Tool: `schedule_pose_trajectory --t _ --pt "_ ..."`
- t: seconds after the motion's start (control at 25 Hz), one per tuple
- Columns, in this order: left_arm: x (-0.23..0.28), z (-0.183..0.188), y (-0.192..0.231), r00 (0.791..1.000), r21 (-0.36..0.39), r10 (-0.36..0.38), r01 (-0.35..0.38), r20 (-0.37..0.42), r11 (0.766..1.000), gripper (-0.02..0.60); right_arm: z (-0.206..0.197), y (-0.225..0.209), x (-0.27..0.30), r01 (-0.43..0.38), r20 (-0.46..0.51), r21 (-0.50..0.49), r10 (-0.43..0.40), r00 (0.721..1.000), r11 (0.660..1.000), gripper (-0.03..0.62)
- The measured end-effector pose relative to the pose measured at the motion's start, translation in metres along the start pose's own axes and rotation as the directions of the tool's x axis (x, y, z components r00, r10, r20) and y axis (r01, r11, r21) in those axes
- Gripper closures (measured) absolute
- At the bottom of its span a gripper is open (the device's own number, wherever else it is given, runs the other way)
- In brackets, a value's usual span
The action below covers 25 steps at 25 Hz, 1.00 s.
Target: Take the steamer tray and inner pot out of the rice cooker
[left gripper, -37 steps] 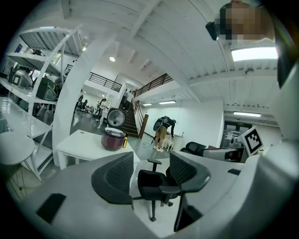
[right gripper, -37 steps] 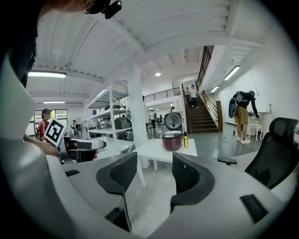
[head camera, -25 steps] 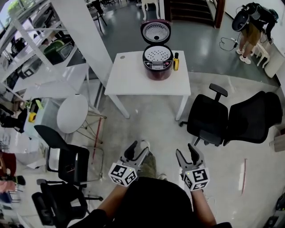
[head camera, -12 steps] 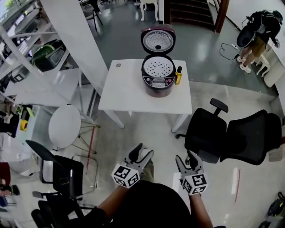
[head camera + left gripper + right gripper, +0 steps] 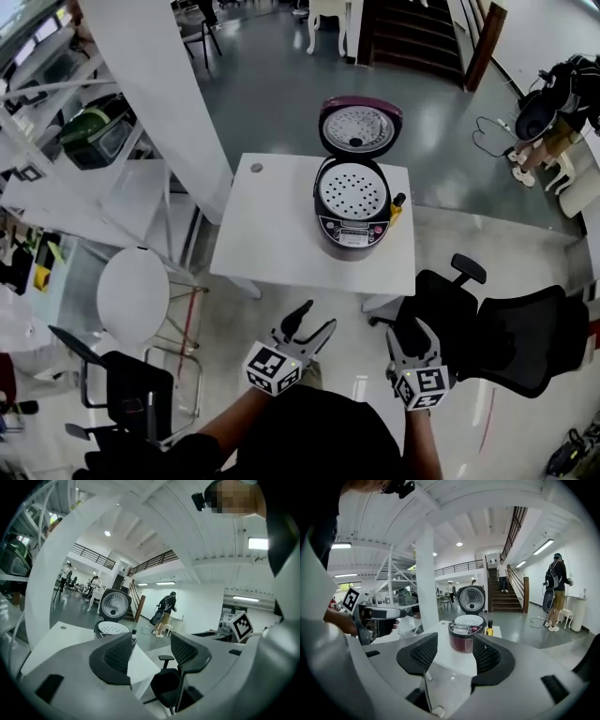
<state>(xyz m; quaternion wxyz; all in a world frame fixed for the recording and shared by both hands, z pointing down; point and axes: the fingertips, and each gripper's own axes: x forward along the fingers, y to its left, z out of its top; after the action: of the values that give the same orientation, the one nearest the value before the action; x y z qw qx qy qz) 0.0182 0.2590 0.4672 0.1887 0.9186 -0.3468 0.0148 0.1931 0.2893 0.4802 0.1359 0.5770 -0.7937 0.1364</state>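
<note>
As the person walks up, the cooker and its table sit lower and larger in the head view than a second ago. The gap is closing, but the task itself has not begun. The lid stands open. The tray, white and full of holes, sits in the cooker's mouth toward the table's right side, with a small bottle just beside the cooker.

Both tools are well short of the table, above the floor. The left hand-held gripper has its jaws wide apart, with only the far-off table corner and a chair showing between them. The right hand-held gripper is likewise wide and empty. Its own view lines the cooker up between the jaws, well apart from them. A few more steps should bring the tray within reach, and it is likely the first thing to lift.

The pot is hidden under the tray; it is probably there, but no view shows it. Whether the tray has handles is too small to tell. The person's arms are cut off by the bottom edge of the head view.
</note>
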Motion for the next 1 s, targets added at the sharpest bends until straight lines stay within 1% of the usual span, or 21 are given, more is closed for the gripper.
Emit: schedule_pose_trajectory --t 0.12,0.24,0.36,0.44,0.6,0.72,0.8,0.88,1.0 --pt "0.016 0.01 0.03 1.0 -0.022 0.003 -0.003 0.001 1.0 0.344 0.014 -0.01 0.032 0.008 0.004 -0.004 -0.008 1.0 1.0 0.39" --pt "0.028 0.014 0.056 1.0 -0.051 -0.005 0.005 0.004 0.999 0.344 0.018 -0.01 0.06 0.009 -0.016 -0.004 -0.009 1.0 1.0 0.39" --pt "0.035 0.019 0.076 1.0 -0.093 0.0 0.001 0.013 0.996 0.344 0.013 -0.007 0.086 0.013 -0.04 0.026 -0.012 0.999 1.0 0.391" --pt "0.04 0.021 0.088 1.0 -0.114 0.003 -0.002 0.01 0.994 0.344 0.017 0.0 0.102 0.009 -0.044 0.042 -0.007 0.999 0.999 0.39" --pt "0.054 0.021 0.109 1.0 -0.13 0.004 -0.005 -0.012 0.992 0.344 0.025 0.008 0.122 -0.01 -0.063 0.063 0.014 0.998 0.998 0.39" --pt "0.058 0.029 0.123 0.999 -0.147 0.027 -0.022 0.03 0.989 0.344 0.022 -0.008 0.129 0.005 -0.087 0.069 0.001 0.996 0.998 0.39" --pt "0.063 0.035 0.132 0.997 -0.164 0.045 -0.035 0.055 0.986 0.344 0.024 -0.022 0.136 0.023 -0.085 0.061 -0.017 0.996 0.998 0.39" --pt "0.07 0.038 0.136 0.997 -0.17 0.055 -0.044 0.057 0.984 0.344 0.03 -0.034 0.146 0.029 -0.078 0.049 -0.025 0.997 0.998 0.391" --pt "0.083 0.045 0.143 0.996 -0.197 0.068 -0.054 0.064 0.979 0.344 0.037 -0.045 0.168 0.012 -0.072 0.038 -0.009 0.997 0.999 0.39"
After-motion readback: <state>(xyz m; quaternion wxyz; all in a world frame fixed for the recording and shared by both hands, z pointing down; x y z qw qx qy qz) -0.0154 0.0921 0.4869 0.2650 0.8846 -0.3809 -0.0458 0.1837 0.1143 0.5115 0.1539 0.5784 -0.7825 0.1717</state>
